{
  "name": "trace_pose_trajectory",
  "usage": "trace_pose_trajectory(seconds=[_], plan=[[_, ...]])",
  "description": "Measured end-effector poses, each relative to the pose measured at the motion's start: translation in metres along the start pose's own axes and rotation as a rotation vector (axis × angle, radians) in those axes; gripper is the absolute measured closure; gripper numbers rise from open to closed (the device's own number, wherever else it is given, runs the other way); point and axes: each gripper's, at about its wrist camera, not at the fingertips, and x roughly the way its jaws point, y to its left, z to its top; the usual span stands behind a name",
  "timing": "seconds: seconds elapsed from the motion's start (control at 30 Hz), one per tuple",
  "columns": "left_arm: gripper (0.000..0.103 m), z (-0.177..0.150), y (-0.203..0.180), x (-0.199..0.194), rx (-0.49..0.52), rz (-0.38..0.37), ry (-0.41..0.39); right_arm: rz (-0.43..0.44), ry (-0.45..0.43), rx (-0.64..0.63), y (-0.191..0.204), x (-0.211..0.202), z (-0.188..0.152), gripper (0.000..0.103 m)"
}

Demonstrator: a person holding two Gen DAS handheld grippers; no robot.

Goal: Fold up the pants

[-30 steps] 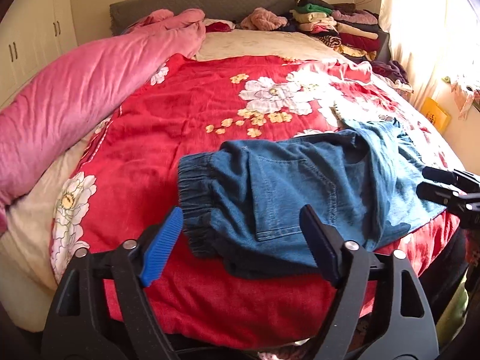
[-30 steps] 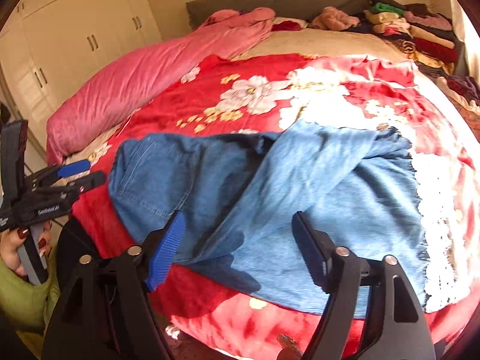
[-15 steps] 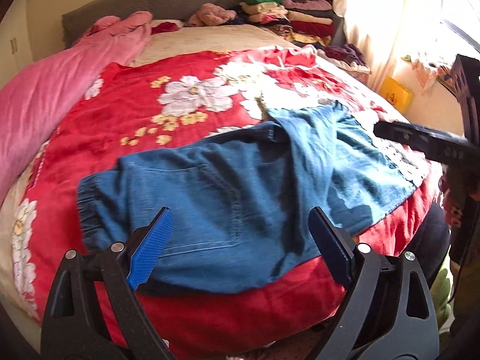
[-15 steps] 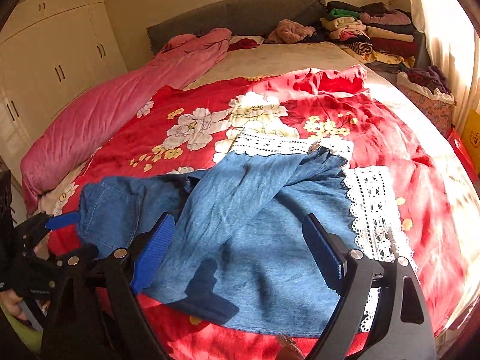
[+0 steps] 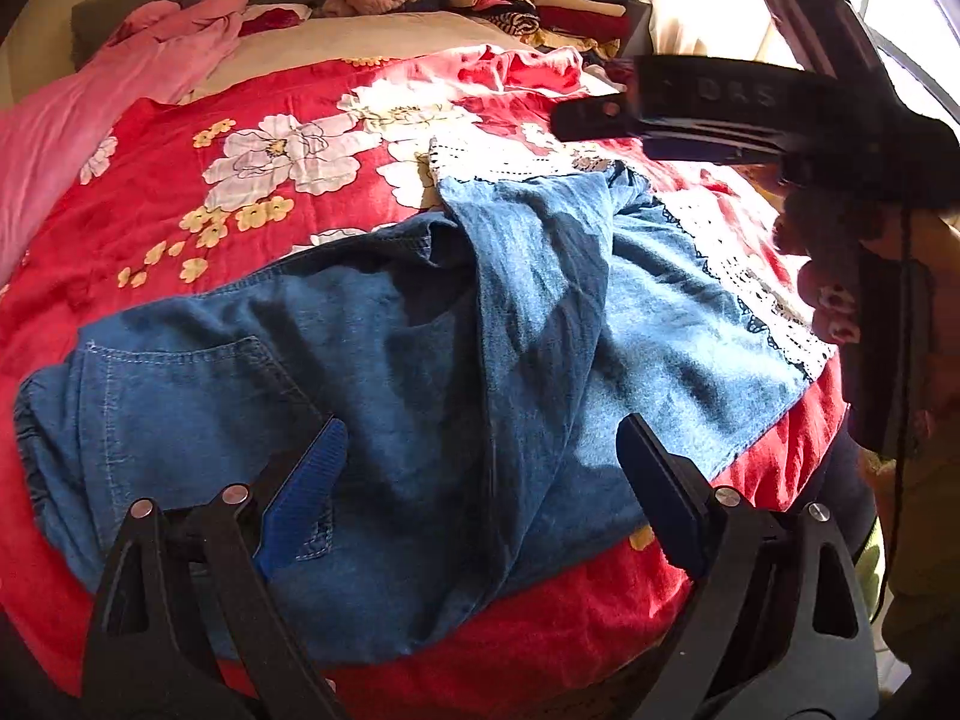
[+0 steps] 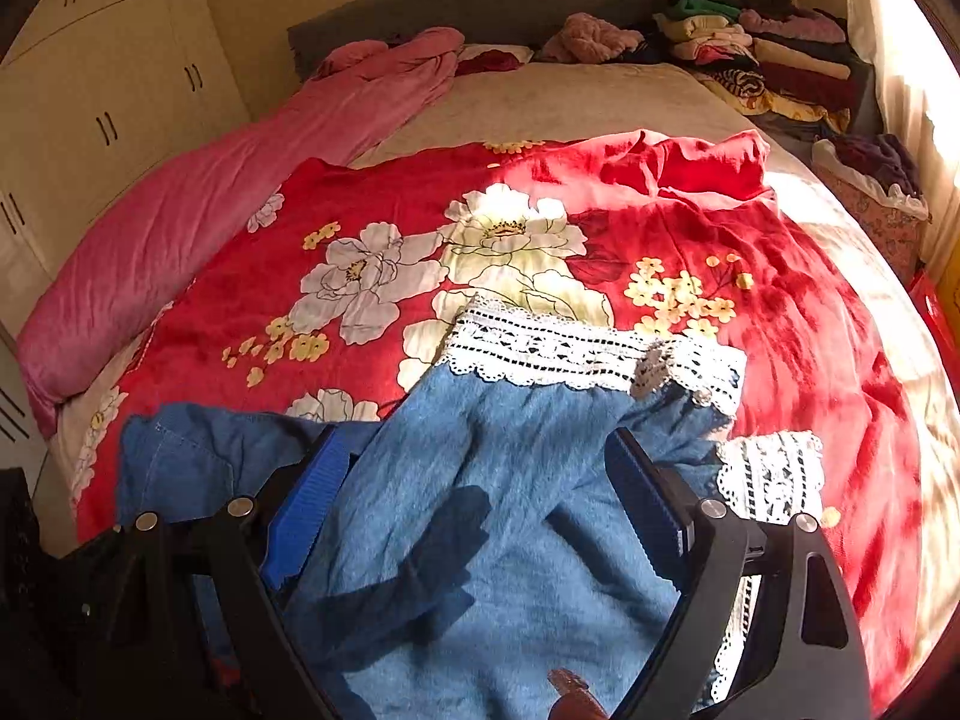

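Bed [image 6: 576, 102]: beige sheet, grey headboard, wardrobe [image 6: 90, 120] along one side.
Blanket [image 6: 780, 276]: red with white flowers, spread over the near half of the bed.
Pink quilt [image 6: 198, 204]: bunched along the wardrobe side.
Pants [image 5: 384, 372]: blue denim with white lace hems, lying crumpled on the blanket near the bed's edge, one leg thrown across the other.
Clothes stack [image 6: 750, 54]: folded, by the headboard.
Left gripper [image 5: 480, 480]: jaws wide, above the pants, empty.
Right gripper [image 6: 474, 504]: jaws wide, over the legs, empty.
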Motion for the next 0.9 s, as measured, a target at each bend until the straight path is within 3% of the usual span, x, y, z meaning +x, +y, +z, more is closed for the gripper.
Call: trace_pose_trajectory(seconds=[0.13,0.2,0.3,0.37,0.7,0.73,0.77,0.8,0.87,0.9], plan=[[0.031,0.004,-0.002,0.018,-0.017,-0.009,0.005,0.013,0.049,0.004,0.007,0.032,0.02,0.017],[0.056,0.004,0.0,0.029,-0.045,-0.059,0.027,-0.001,0.066,-0.008,0.011,0.045,0.028,0.017],[0.085,0.002,-0.004,0.04,-0.049,-0.104,0.058,-0.038,0.097,-0.02,0.015,0.067,0.038,0.017],[0.093,0.0,-0.011,0.04,-0.024,-0.12,0.057,-0.073,0.115,-0.028,0.016,0.082,0.044,0.017],[0.094,-0.004,-0.022,0.039,0.025,-0.149,0.07,-0.218,0.199,-0.039,0.013,0.15,0.054,0.018],[0.094,-0.004,-0.022,0.04,0.025,-0.149,0.071,-0.235,0.19,-0.043,0.011,0.152,0.053,0.029],[0.094,-0.004,-0.022,0.04,0.023,-0.151,0.072,-0.251,0.174,-0.043,0.008,0.151,0.053,0.052],[0.094,-0.003,-0.021,0.04,0.021,-0.151,0.073,-0.242,0.16,-0.03,0.003,0.148,0.053,0.059],[0.094,-0.002,-0.02,0.041,0.016,-0.149,0.072,-0.18,0.126,0.031,-0.01,0.133,0.052,0.085],[0.094,-0.005,-0.019,0.039,0.012,-0.149,0.07,-0.17,0.106,0.047,-0.015,0.123,0.051,0.086]])
